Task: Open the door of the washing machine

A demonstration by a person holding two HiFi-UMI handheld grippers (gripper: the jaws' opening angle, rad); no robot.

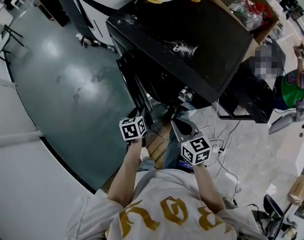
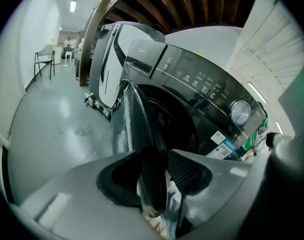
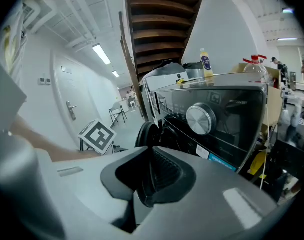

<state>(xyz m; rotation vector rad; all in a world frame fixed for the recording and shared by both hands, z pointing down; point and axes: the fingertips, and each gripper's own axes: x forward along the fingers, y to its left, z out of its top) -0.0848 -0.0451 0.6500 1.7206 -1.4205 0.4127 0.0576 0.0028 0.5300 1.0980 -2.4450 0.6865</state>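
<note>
Grey moulded plastic forms the left tongs (image 2: 156,165). They are closed on the dark curved rim of the round black glass door (image 2: 138,115), which runs down between the two pads. The ribbed pad (image 2: 186,170) sits on the rim's inner side. Only the left gripper view shows this grip.

The right tongs (image 3: 151,170) are pressed together with nothing between them. They hang free in front of the black front-loading washing machine (image 3: 217,129), to the right of the door.

The door stands swung out from the machine's front, with the dark drum mouth (image 2: 178,118) open behind it. The right gripper view shows it beyond that gripper's tips, beside the left gripper's black-and-white marker cube (image 3: 98,136).

The head view looks down on the machine's flat black top, the counter (image 1: 192,39). Its front edge overhangs the door, so the grip cannot be seen there. Both grippers sit just below that front edge, the left near its middle and the right nearer the front right corner.

The round silver dial (image 3: 200,119) sits under the counter's front edge, right of the door. On the counter, the right gripper view shows a small yellow bottle with a dark label (image 3: 206,64) and a clear plastic bottle with a red cap (image 3: 254,66). The head view places a brown cardboard box (image 1: 264,26) at the back right corner. It alone shows thin white cables (image 1: 227,151) on the pale floor.
</note>
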